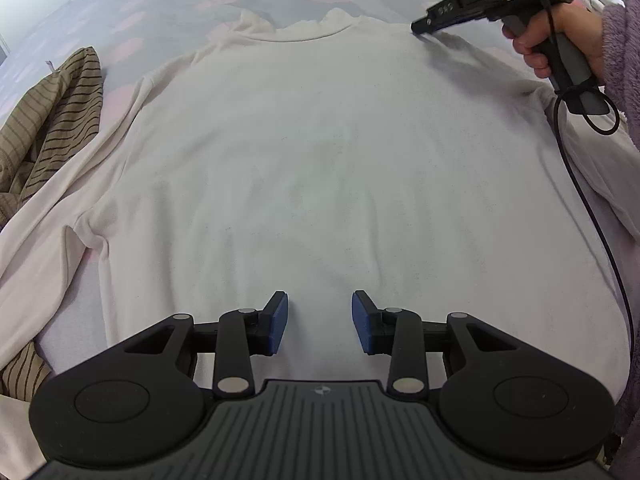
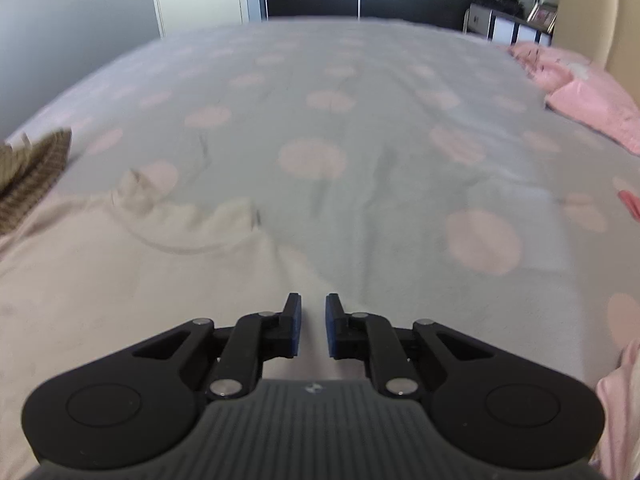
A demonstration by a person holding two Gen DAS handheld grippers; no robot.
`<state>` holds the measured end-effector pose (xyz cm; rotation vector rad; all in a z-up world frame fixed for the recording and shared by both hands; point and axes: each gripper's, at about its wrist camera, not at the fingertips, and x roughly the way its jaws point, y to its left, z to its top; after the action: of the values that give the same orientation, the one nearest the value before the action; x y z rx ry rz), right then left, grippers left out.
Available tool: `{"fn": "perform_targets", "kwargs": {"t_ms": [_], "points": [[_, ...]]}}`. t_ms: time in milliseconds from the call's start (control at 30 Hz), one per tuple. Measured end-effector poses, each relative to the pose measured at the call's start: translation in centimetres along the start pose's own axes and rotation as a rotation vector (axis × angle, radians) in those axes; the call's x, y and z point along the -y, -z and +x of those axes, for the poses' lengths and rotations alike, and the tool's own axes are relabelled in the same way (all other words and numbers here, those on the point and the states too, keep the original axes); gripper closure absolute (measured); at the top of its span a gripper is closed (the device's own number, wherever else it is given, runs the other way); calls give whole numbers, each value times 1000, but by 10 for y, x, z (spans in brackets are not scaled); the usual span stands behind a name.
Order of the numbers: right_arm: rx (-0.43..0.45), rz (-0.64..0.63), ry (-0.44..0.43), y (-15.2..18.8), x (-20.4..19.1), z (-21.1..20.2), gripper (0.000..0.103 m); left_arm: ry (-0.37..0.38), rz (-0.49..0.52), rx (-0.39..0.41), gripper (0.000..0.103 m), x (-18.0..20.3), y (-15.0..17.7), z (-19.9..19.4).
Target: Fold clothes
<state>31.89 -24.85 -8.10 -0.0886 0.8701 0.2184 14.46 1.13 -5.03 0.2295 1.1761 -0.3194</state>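
A white long-sleeved top (image 1: 304, 152) lies spread flat on the bed, collar (image 1: 304, 28) at the far side. My left gripper (image 1: 319, 320) is open and empty, hovering over the top's lower middle. My right gripper (image 1: 420, 28) is at the top's right shoulder, close beside the collar. In the right wrist view the right gripper (image 2: 313, 326) has a narrow gap between its blue pads, over the shoulder edge of the top (image 2: 100, 280); nothing is visibly between them.
A brown striped garment (image 1: 52, 120) lies bunched at the left by the top's sleeve (image 1: 36, 248). The bedspread (image 2: 360, 140) is grey with pink dots. Pink pillows (image 2: 588, 92) lie at the far right. A cable (image 1: 592, 208) hangs from the right gripper.
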Motion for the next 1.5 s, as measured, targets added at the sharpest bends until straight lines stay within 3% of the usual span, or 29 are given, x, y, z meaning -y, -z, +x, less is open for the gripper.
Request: {"fn": "perform_targets", "kwargs": {"t_ms": [167,433,600,800,1100,1333,1500], "points": [[-20,-20,10,1,-7,-1,87,-9,-20,11,70,-11,1,-5],[-101,-51,-36,20,-8,-61,70,-55,-104,63,70,-49,13,-31],[-174,-79,-61,41,-12,-100,62,-76,-162,85,68,-77,44,-52],[-228,-76,-130,104,-25,-147,58,-71,-240,31,66,-106,105,-65],[-303,3,-177,190,-34,-193,57,49,-327,-58,66,-123,194,-75],[-387,97,-178,233,-33,-231,58,79,-269,-92,66,-104,212,-69],[-522,112,-195,277,-33,-241,57,83,-229,-135,66,-95,211,-66]]}}
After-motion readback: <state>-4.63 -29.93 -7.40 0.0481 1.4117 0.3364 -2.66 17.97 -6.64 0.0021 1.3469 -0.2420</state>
